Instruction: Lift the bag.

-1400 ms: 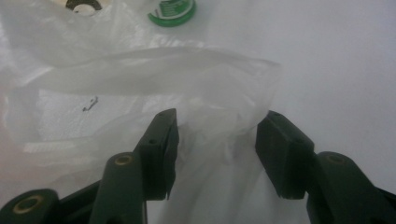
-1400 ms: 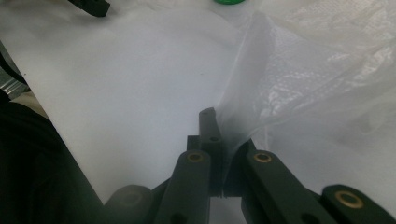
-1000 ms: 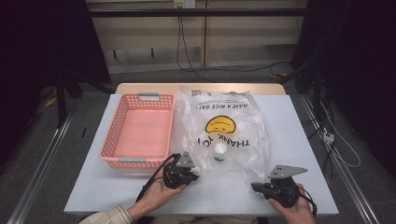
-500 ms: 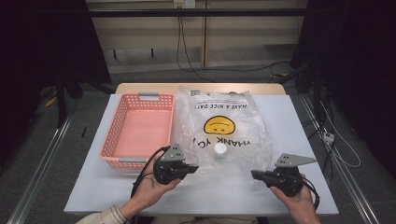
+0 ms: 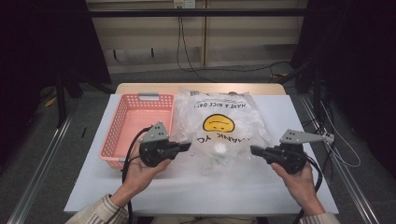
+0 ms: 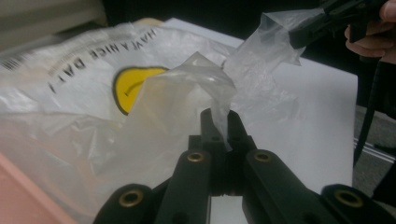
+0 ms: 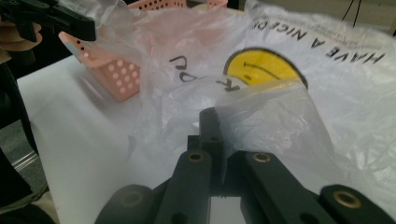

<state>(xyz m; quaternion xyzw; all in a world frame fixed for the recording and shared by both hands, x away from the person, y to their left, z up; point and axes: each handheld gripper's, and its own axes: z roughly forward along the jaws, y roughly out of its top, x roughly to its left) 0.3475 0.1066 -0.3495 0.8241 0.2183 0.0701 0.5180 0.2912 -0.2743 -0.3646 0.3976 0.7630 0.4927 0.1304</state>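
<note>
Bag handles are what I have pinched: my left gripper (image 5: pixel 184 147) has its jaws pressed together on 1 handle of the plastic bag (image 5: pixel 224 116), and my right gripper (image 5: pixel 254 150) is clamped on the other handle. Both grips sit at the near edge of the bag, just right of the pink basket (image 5: pixel 122 126), and the bag's length runs away from me. Its mouth spans the gap between the 2 grippers, equally close to each hand.

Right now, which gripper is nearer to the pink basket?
Left. The left gripper sits just beside the pink basket, at its near right corner; the right gripper is across the plastic bag, well away.
</note>
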